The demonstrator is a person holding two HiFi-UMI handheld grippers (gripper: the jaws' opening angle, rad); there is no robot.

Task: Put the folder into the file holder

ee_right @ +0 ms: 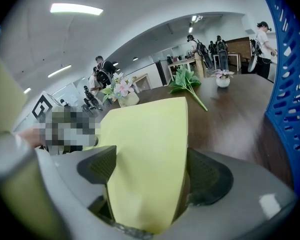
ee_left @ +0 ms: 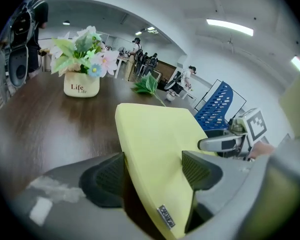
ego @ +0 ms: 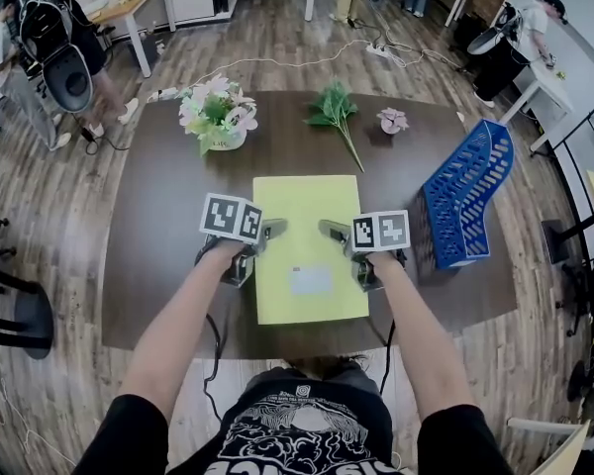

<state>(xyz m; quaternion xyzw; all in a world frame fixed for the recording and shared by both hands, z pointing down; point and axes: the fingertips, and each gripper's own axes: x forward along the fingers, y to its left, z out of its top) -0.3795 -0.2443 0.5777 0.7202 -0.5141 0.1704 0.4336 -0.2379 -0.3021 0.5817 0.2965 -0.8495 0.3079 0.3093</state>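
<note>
Two claws gripped one yellow folder [ego: 307, 228] by its opposite long edges. The left claw [ee_left: 155, 171] was closed on the left edge and the right claw [ee_right: 150, 171] on the right edge, each with one pad above the sheet and one below. The folder sat at the middle of the bench [ego: 158, 216], directly in front of the person. Both gripper views showed it tilted, but whether it had cleared the bench could not be told.

Its long axis ran near to far. One short end pointed at the person, and a pale label [ego: 310, 280] lay close to that end. The other short end pointed toward the far edge of the bench.

The blue holder [ego: 465, 201] stood to the right of the folder, just beside the right claw and well apart from the left claw. Its length also ran roughly near to far, leaning slightly to the right at the far end. The coming move therefore appeared to be a carry to the right, with the right claw leading. The folder would probably have to be tipped onto an edge to enter. Which face of the holder was open could not be read with certainty.
</note>
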